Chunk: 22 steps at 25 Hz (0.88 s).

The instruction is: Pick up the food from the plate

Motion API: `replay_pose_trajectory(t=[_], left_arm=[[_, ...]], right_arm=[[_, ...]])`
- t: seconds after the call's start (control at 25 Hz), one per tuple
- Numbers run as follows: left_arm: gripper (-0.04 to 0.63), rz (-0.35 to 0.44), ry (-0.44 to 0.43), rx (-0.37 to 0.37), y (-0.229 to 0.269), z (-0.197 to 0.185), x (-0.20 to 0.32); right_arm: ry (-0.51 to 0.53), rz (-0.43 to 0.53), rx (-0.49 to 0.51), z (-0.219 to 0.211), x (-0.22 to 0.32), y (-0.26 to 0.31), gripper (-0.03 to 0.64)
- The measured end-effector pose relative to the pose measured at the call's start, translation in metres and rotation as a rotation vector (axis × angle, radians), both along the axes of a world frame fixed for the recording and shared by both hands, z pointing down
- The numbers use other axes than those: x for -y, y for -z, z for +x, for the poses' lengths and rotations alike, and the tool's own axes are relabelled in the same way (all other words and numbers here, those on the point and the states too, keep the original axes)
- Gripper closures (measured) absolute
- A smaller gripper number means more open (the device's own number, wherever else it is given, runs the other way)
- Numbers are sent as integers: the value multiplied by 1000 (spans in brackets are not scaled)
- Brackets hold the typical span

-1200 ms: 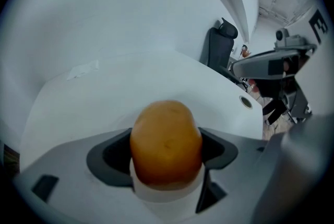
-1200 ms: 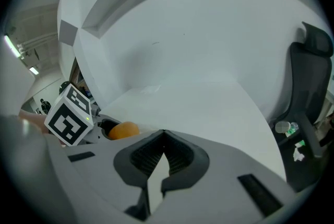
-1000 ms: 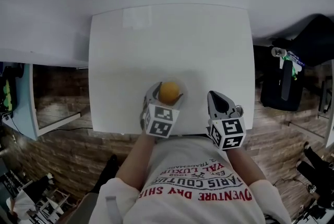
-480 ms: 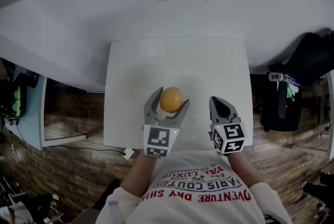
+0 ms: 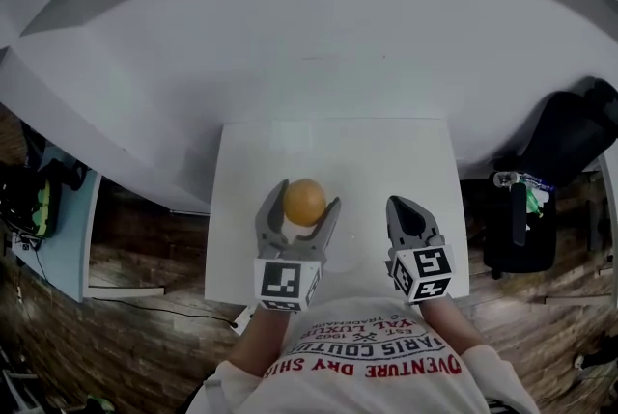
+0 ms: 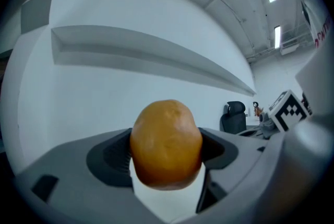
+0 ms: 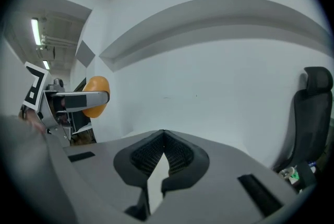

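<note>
Seen from the head camera, a person's left gripper (image 5: 303, 206) is clamped on an orange-brown, egg-shaped piece of food (image 6: 166, 143) over a white table (image 5: 386, 147). The gripper's dark ribbed pads (image 6: 112, 157) press the food's left and right sides. The food sits near the jaw tips and rises above the pads, its lower end hanging below them.

The right gripper (image 7: 163, 138) is held alongside, apart from the left one. Its jaws are brought together and its ribbed pads meet at the tips, with only a narrow wedge of light behind that contact and no object in it.

In the right gripper view, the gripped food lies well off to the left of the jaws and higher in the view. In the left gripper view, the right gripper's marker cube (image 6: 287, 108) shows to the right of the jaws.

Beyond both pairs of jaws stands a plain white wall (image 6: 130, 77) crossed by a grey ledge (image 7: 209, 22). A black office chair (image 7: 312, 113) is at the far right of the right gripper's jaws. The person's white T-shirt (image 5: 377, 373) with red lettering sits behind both grippers.
</note>
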<state>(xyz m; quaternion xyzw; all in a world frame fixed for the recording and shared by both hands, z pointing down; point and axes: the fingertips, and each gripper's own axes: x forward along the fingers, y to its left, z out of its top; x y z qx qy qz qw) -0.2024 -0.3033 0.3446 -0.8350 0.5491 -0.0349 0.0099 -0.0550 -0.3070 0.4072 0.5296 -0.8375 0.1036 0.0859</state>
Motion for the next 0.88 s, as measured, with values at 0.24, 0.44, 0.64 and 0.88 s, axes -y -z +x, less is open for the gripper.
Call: replay_pose_trajectory(t=[0.24,0.44,0.64,0.88], left_arm=[[224,-34,17,-4,-7,-10,2],[224,-61,29,3,-13,-16,5],[224,-70,30,6,-14,-17,7],[224,-74,22,-1,-15,-12,2]], right_arm=[[-44,64,17,1,0,12,609],[-35,63,33,-3,-2,10,609],[-6,53,53,-9,-4,9,609],[8,81,34,-12,-9,15,609]])
